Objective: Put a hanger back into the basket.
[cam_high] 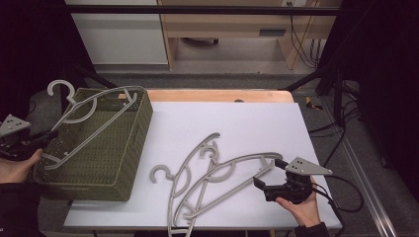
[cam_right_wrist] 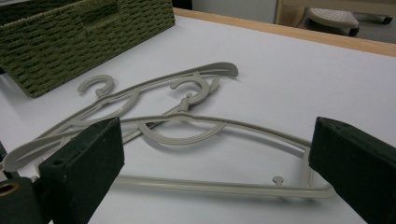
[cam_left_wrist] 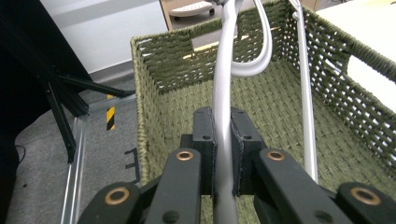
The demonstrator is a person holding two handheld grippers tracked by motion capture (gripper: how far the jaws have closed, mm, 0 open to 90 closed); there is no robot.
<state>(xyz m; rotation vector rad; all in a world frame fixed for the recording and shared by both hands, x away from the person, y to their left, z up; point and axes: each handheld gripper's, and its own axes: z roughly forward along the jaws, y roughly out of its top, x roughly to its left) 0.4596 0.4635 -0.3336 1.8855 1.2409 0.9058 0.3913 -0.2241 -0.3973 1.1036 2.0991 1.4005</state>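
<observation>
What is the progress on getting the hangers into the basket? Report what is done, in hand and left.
Done: none lies fully inside the green basket yet. In hand: the left tongs are shut on one grey hanger, held across the basket's top. Left: two hangers on the table remain on the white surface; the right tongs are open beside the nearer one's end.

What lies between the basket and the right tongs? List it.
Two grey hangers on the white tabletop, overlapping, between the basket and the open right tongs, seen in the high view.
</observation>
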